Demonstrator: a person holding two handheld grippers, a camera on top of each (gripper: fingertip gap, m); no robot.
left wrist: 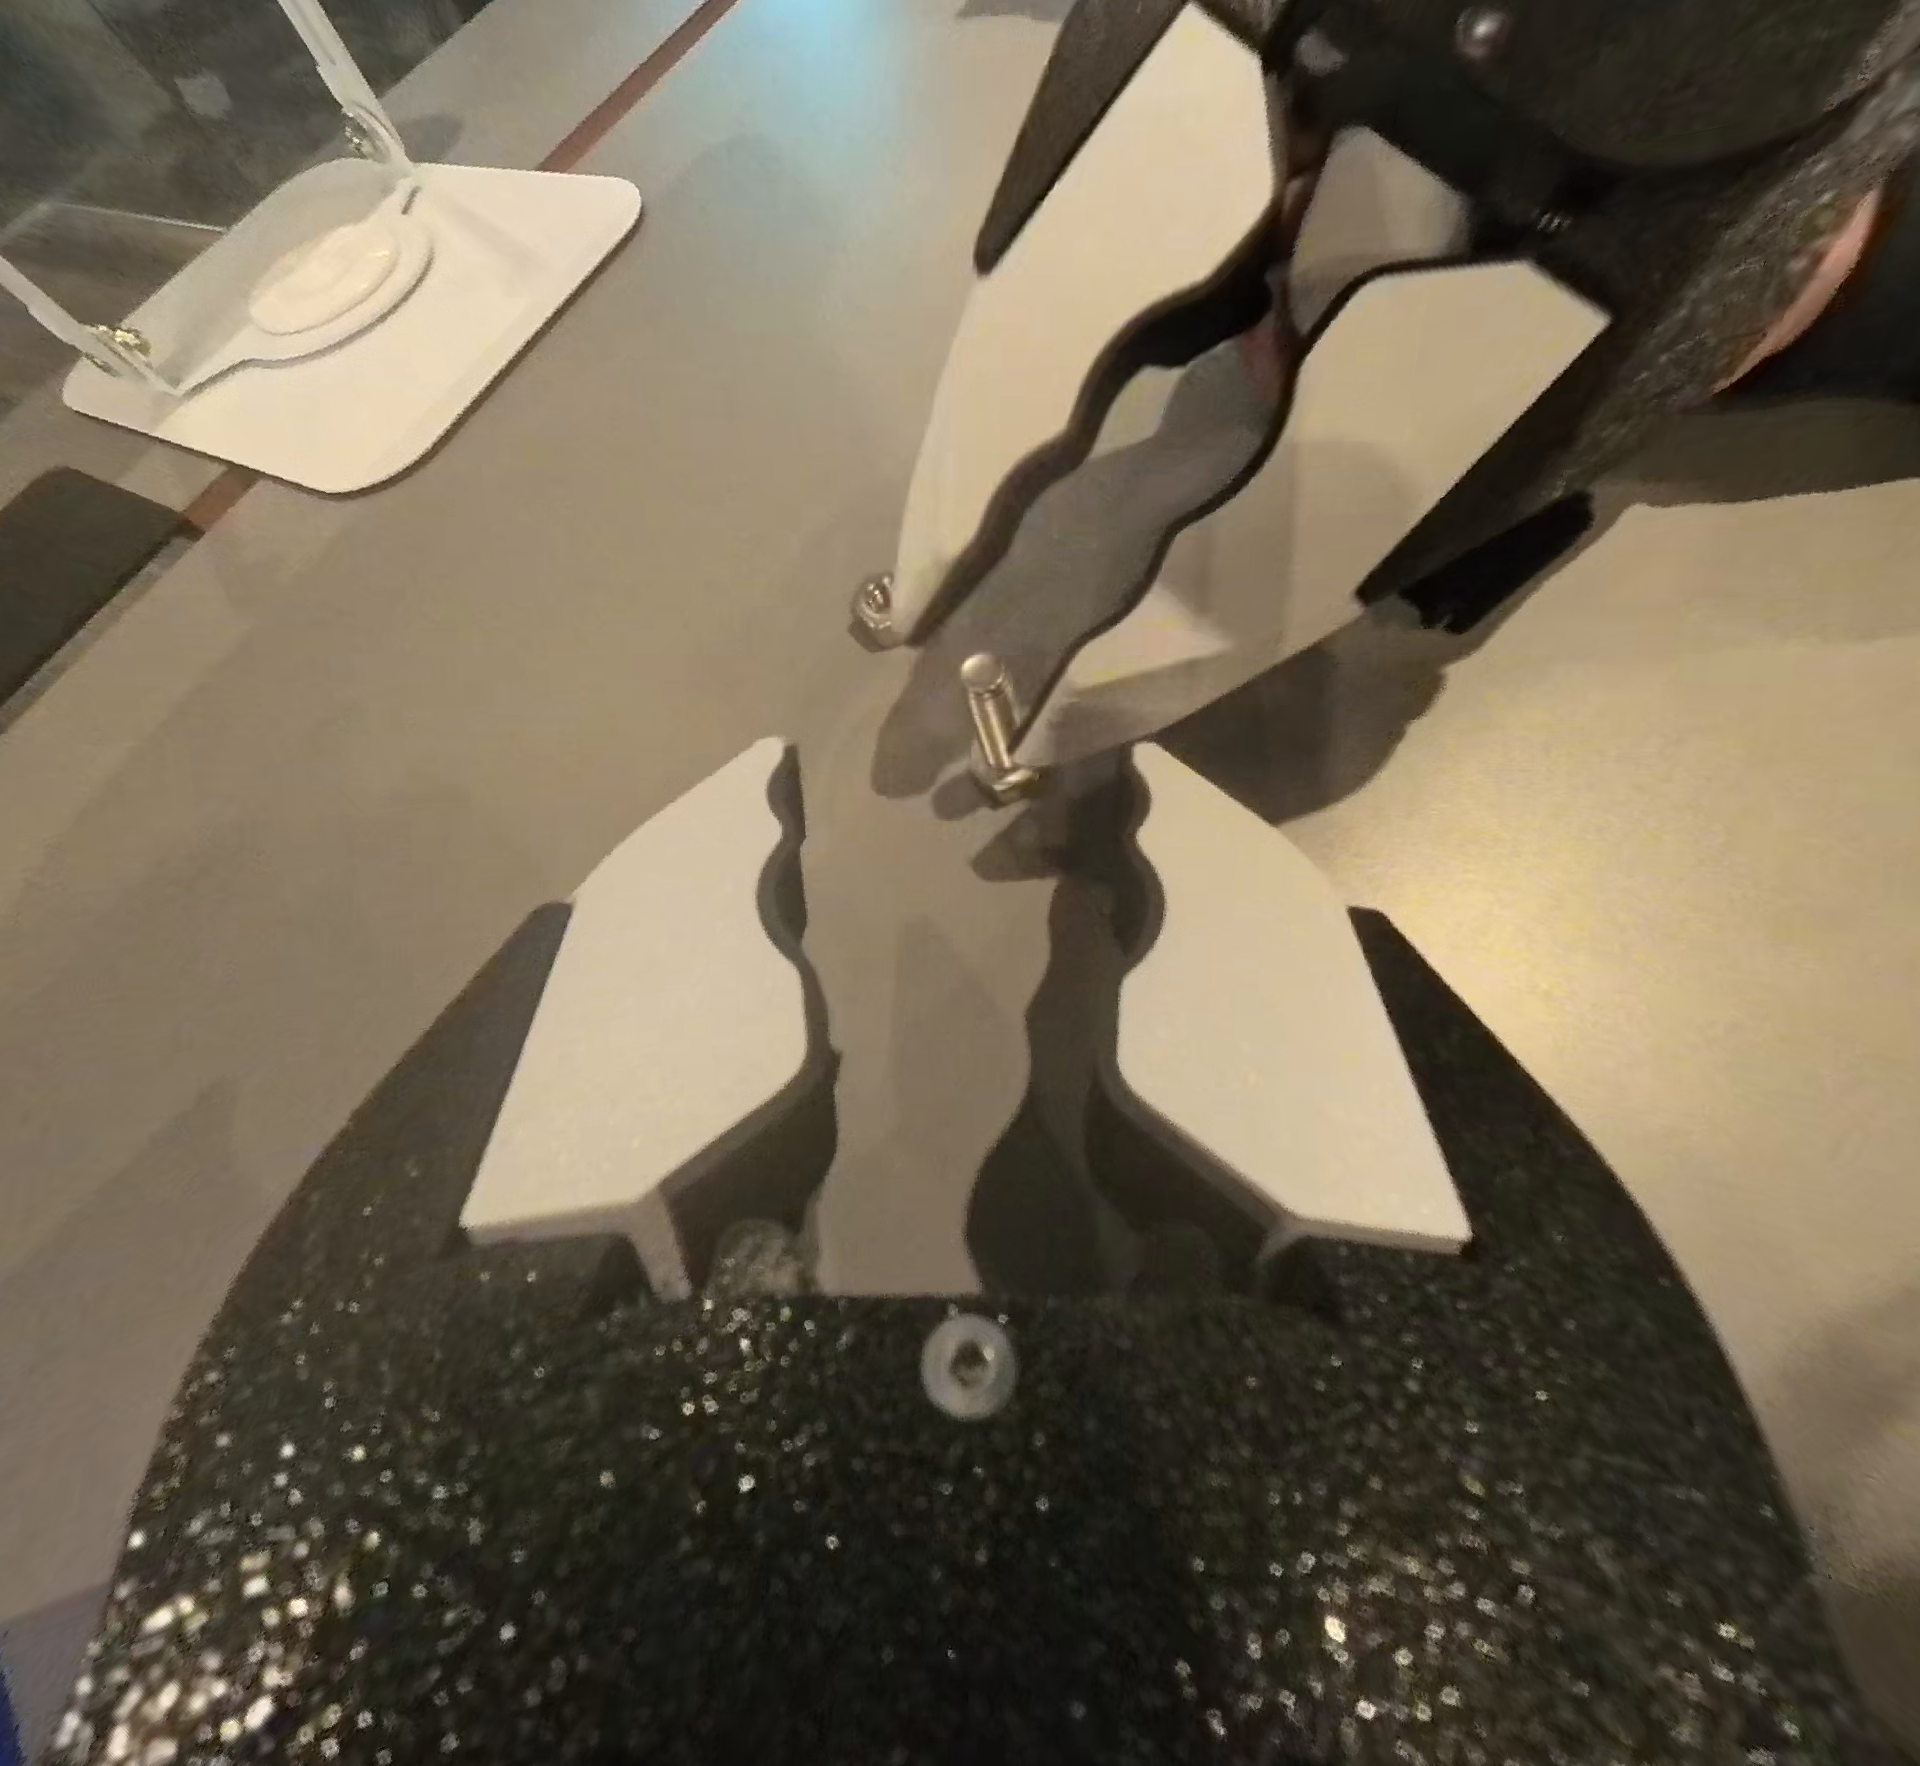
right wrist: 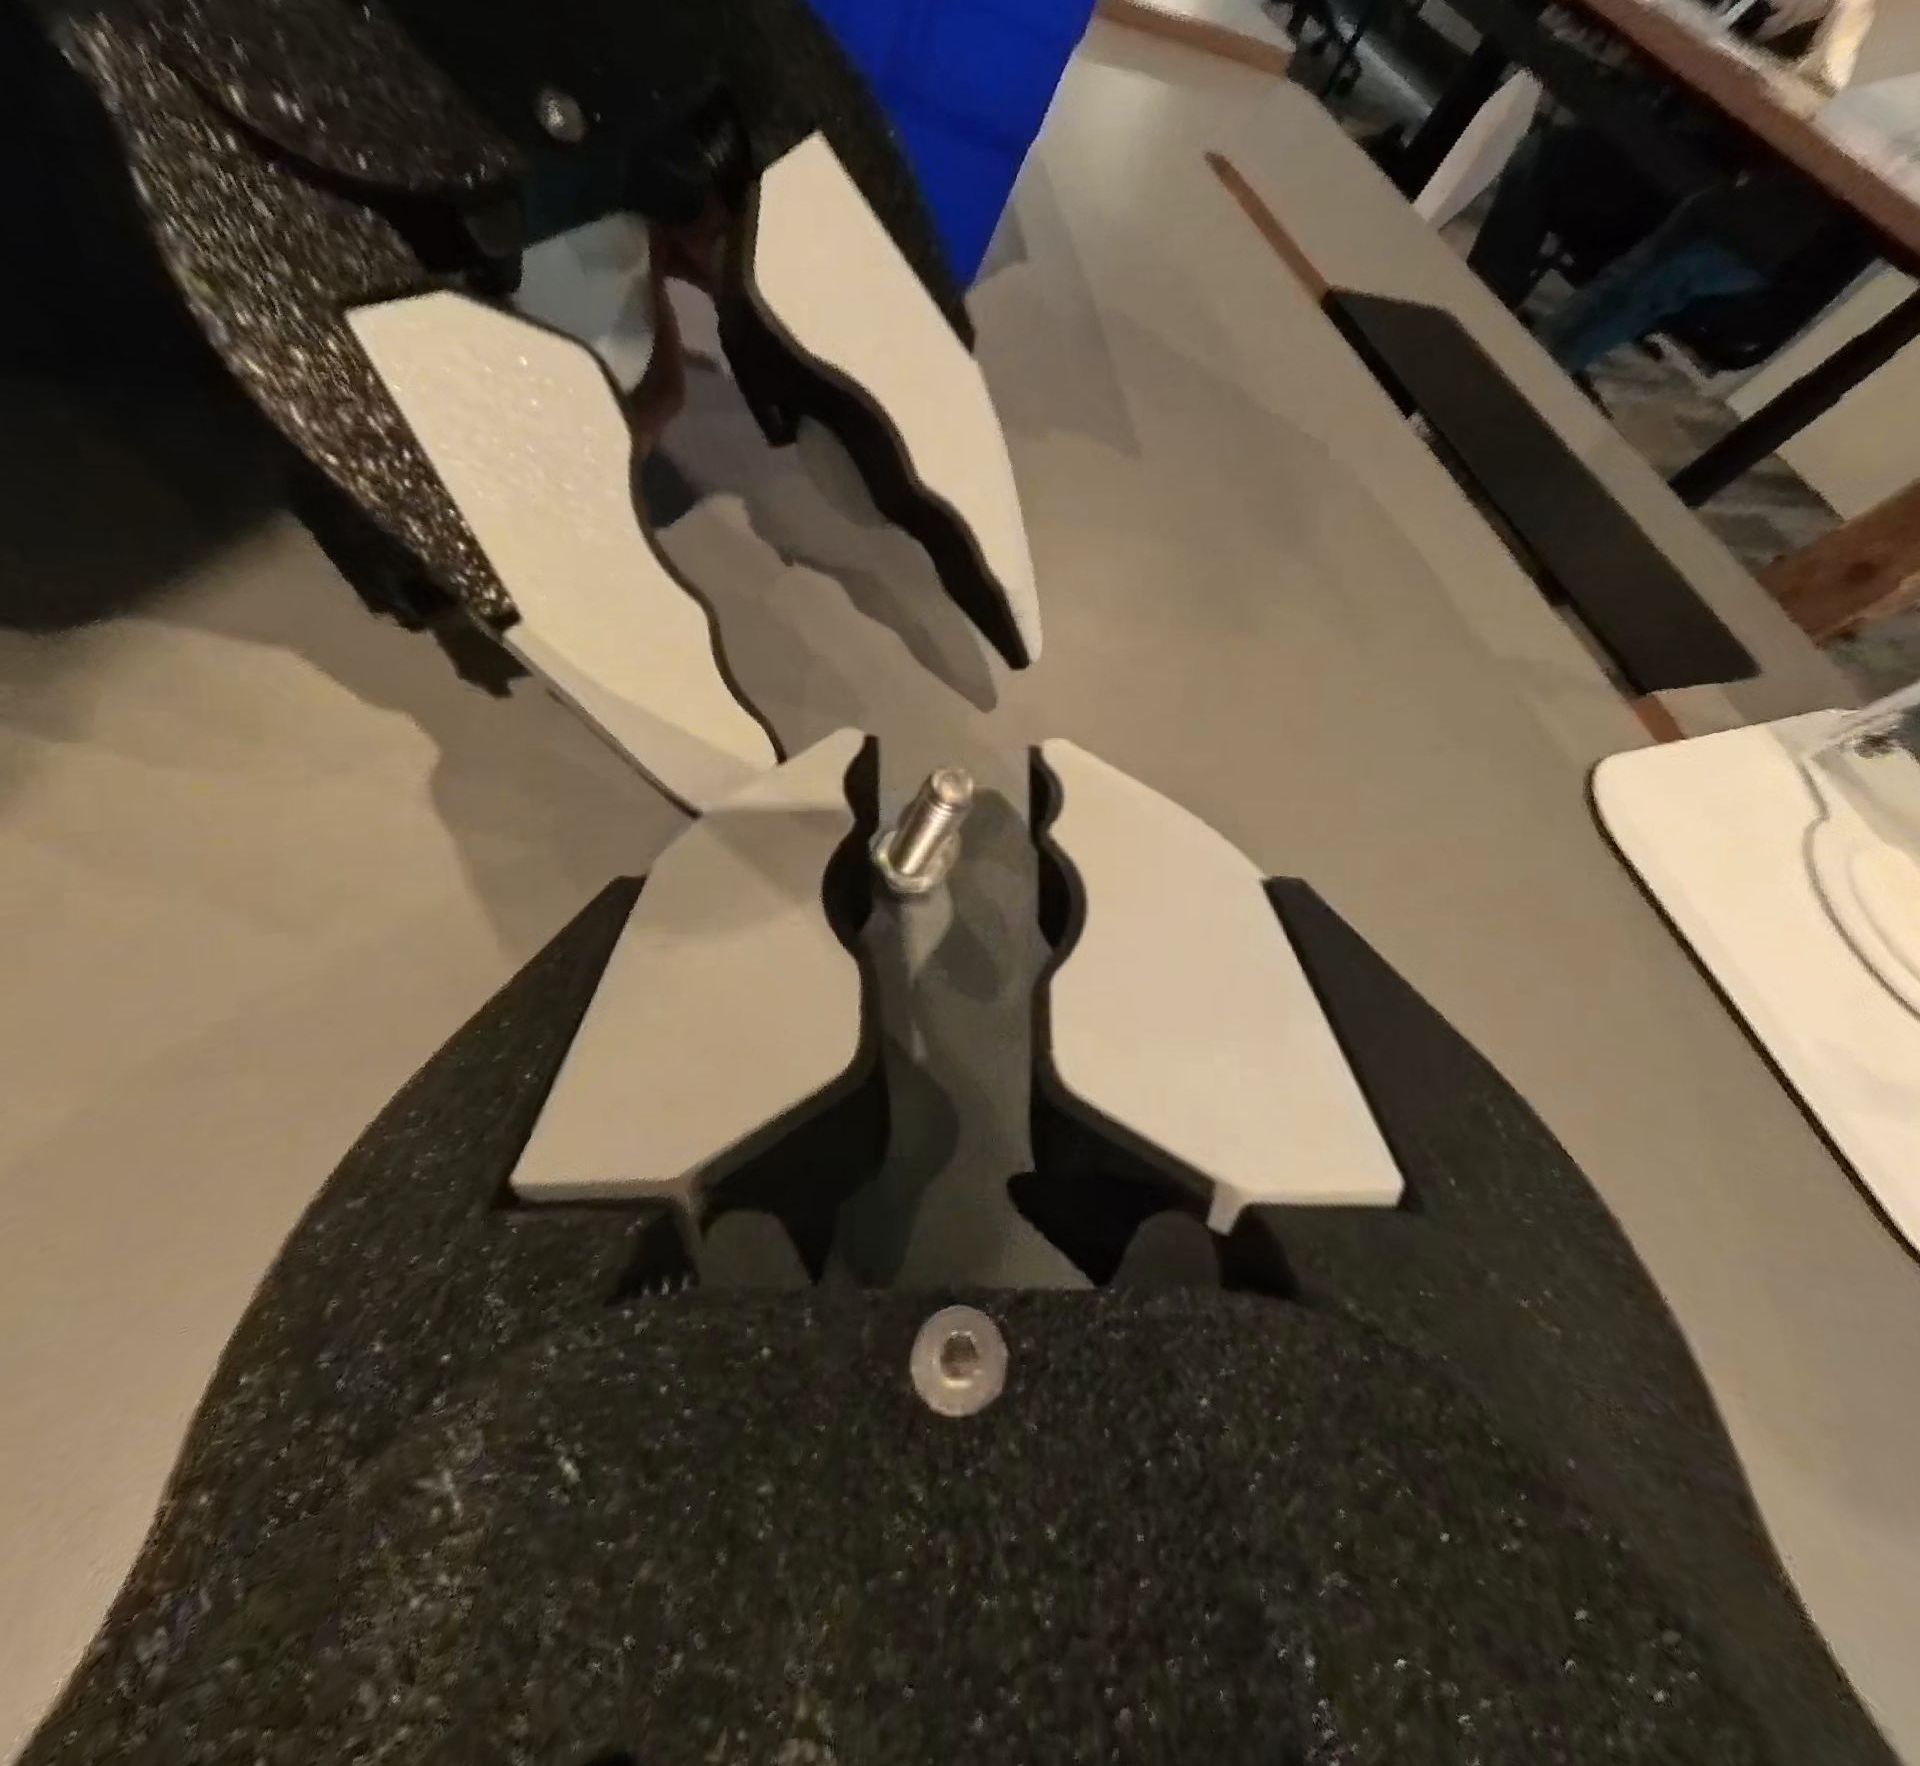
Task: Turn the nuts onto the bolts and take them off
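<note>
Surface: grey table (left wrist: 520,677), matte; I see a dark strip along its far edge at the upper left of the left wrist view.
Background: second table (right wrist: 1704,54) with a brown edge at the upper right of the right wrist view; blue object (right wrist: 935,33) at upper centre, behind the other gripper.
White base plate (left wrist: 416,334): upper left of the left wrist view, flat on the table, carrying a clear stand (left wrist: 312,54).
Left gripper (left wrist: 961,771): I read its fingers as apart, nothing between them, tips low over the table at frame centre.
Right gripper (right wrist: 951,771): fingers apart; it enters the left wrist view from the upper right, tips pointing down toward frame centre.
Bolt (left wrist: 992,729): silver, lying on the table at the centre of the left wrist view, between the tips of the two grippers. In the right wrist view it sits between my right fingertips, closer to the left one; contact cannot be judged.
Nut (right wrist: 909,859): threaded on the bolt, partway along the shank.
Loose nut (left wrist: 878,610): small silver piece on the table, just beside the outer tip of the right gripper, left of the bolt; shape is blurred.
</note>
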